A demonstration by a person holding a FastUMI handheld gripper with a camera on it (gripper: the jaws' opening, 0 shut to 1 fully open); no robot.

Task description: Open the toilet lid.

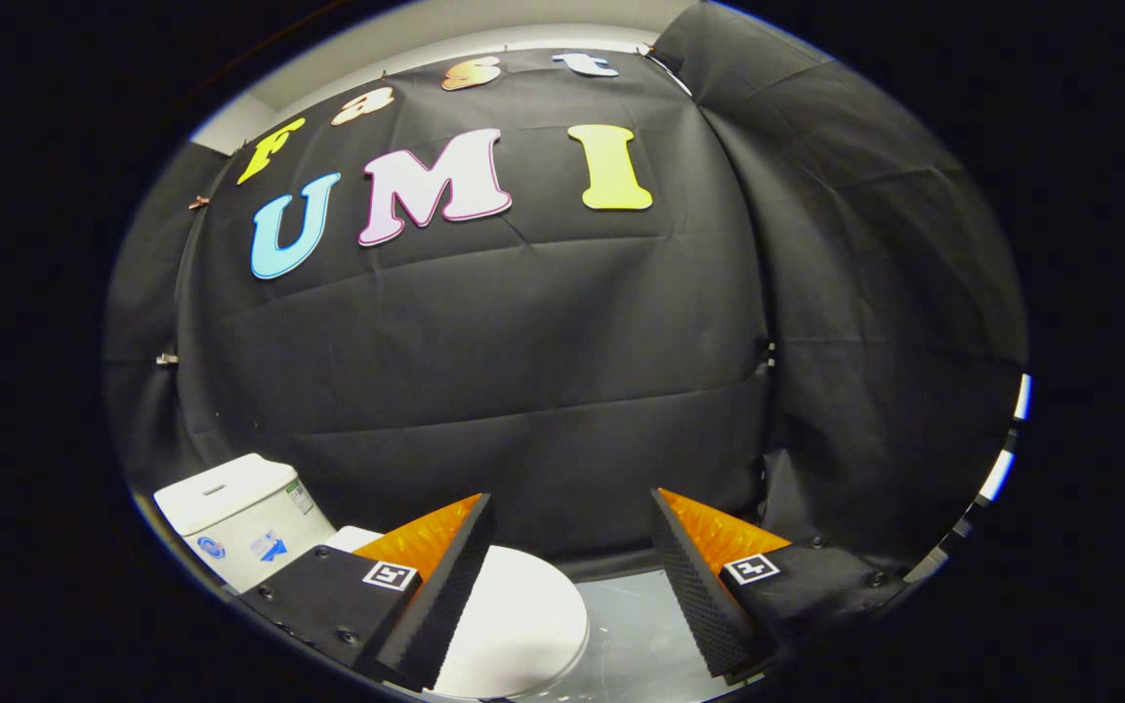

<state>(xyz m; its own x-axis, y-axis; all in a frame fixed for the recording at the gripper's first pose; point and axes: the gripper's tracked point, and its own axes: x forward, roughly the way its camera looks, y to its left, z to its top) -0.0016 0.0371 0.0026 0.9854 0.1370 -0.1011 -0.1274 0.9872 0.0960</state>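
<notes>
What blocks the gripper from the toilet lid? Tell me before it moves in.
Nothing visible does. The gripper is open, its fingers spread wide with only air between them. The closed toilet lid lies just ahead and below, partly behind one finger. The tank stands behind the lid, off the approach path.

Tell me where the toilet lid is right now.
In the gripper view the closed toilet lid lies low between the open claw's fingers, partly behind one finger, with the tank beyond it against the black cloth wall.

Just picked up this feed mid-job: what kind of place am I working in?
Looks like a mock bathroom in a booth rather than a real one: a toilet with its lid down, the tank behind it, and black cloth walls. The open tongs grip nothing.
</notes>
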